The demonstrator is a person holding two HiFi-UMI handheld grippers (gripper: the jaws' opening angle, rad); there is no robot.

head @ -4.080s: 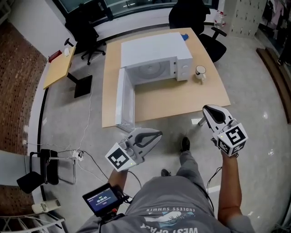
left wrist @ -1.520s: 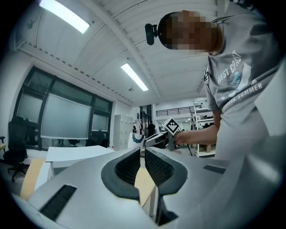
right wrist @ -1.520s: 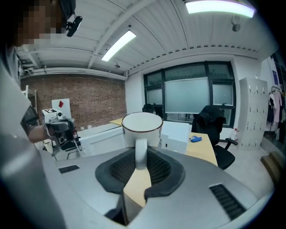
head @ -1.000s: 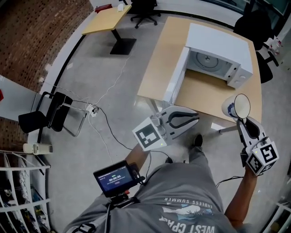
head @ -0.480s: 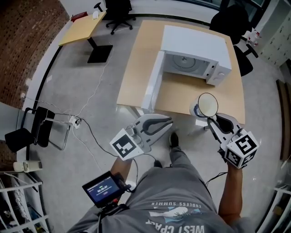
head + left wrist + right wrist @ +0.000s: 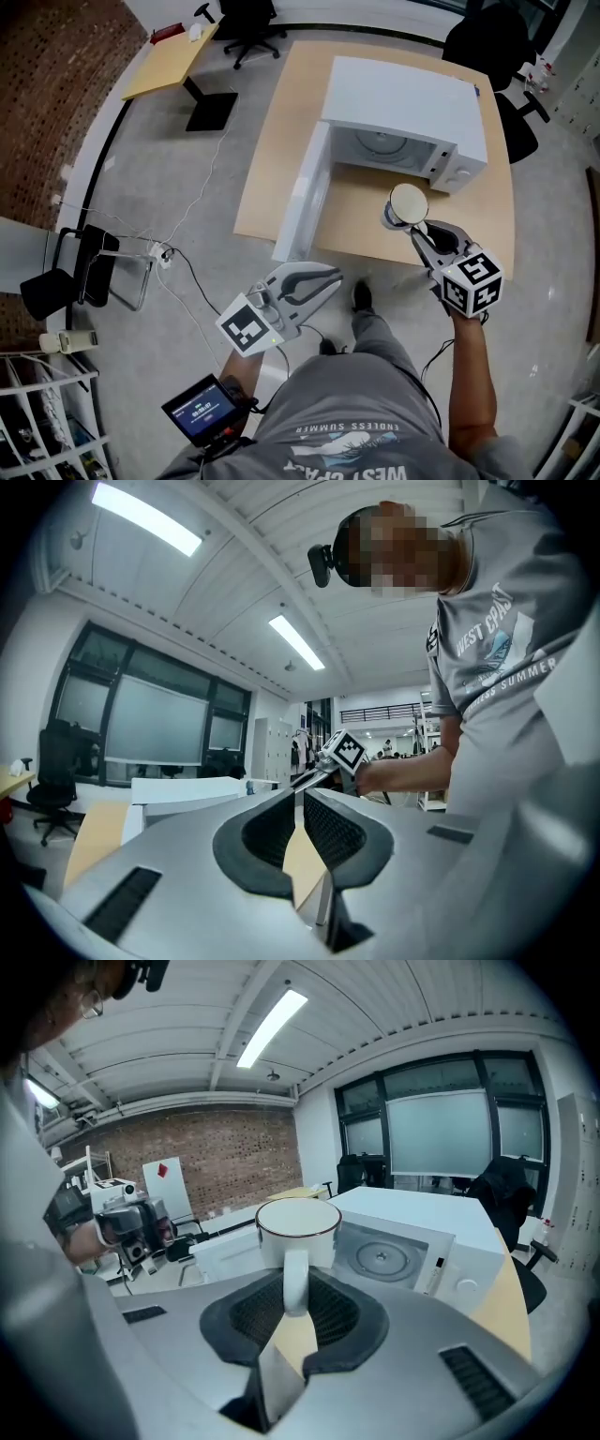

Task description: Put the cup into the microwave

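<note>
A: Cup (image 6: 407,203)?
B: Right gripper (image 6: 418,228) clamped on its handle, above bare table (image 6: 272,159) fronting the open microwave (image 6: 403,103). Door (image 6: 302,202) swung left. Left gripper (image 6: 326,273) closed, empty, past table edge.

The cup (image 6: 408,203) is white with a thin dark rim. It is upright and off the worktop (image 6: 281,150), its handle pinched between the jaws of the right tongs (image 6: 419,231), above the near right part of the worktop and just before the microwave (image 6: 403,103). That white microwave stands at the far right of the worktop, its door (image 6: 300,208) swung wide toward the near left corner, with the glass turntable (image 6: 382,1258) bare inside.
</note>
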